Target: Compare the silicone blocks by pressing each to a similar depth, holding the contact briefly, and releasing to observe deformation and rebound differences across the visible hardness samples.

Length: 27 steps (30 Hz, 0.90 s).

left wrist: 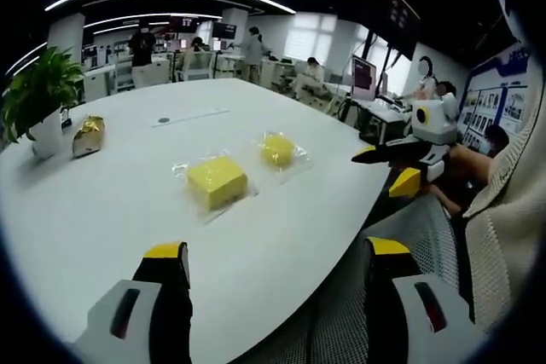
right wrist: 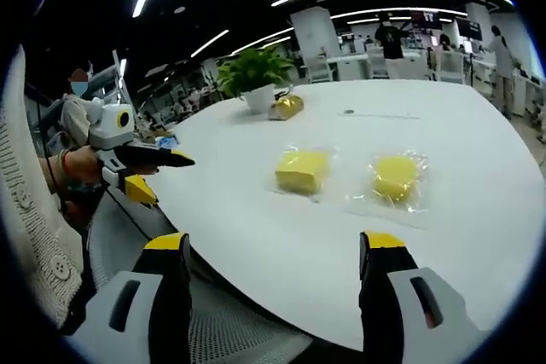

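Two yellow silicone blocks, each in a clear plastic wrapper, lie side by side on the white surface (left wrist: 102, 210), slightly apart. In the left gripper view the squarer block (left wrist: 217, 181) is nearer the camera and the rounder block (left wrist: 277, 150) sits just beyond it to the right. A potted plant (left wrist: 41, 95) stands well away from the squarer block near the surface's far left edge, with a small gold packet (left wrist: 88, 135) just beside the pot.

The left gripper (left wrist: 277, 249) hangs over the near edge of the surface, short of the squarer block, its jaws wide apart and holding nothing. The right gripper (right wrist: 277, 245) is likewise off the near edge, jaws spread and bare, with both blocks ahead of it.
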Available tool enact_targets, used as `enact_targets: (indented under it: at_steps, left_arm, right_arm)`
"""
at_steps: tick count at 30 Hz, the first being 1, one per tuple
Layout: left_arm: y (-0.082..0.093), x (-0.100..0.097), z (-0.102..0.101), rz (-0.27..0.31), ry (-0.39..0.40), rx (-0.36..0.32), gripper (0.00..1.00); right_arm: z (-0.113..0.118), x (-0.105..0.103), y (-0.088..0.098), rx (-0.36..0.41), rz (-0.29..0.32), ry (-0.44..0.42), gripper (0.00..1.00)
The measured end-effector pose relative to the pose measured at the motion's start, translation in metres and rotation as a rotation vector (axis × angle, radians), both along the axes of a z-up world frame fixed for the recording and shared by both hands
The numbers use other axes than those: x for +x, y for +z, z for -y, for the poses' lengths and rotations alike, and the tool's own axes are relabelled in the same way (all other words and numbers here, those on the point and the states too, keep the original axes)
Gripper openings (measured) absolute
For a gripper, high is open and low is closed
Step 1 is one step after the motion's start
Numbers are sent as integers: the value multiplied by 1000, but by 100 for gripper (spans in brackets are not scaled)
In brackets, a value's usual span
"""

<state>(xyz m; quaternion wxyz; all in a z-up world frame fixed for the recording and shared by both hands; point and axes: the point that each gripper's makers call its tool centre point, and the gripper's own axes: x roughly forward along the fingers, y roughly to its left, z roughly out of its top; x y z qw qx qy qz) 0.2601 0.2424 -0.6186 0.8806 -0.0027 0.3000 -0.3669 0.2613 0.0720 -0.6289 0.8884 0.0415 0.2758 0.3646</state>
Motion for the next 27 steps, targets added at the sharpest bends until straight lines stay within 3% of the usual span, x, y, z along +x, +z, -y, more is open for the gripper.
enact_targets:
  at_steps: [6, 16, 27]
  left_arm:
    - [-1, 1, 1, -17, 9, -25, 83]
    - [0, 5, 3, -6, -17, 6, 83]
    - [0, 13, 1, -16, -9, -11, 83]
  right_arm:
    - [3, -1, -3, -21, -3, -2, 75]
    - [11, -1, -3, -22, 2, -29, 75]
    - [9, 0, -5, -22, -5, -24, 75]
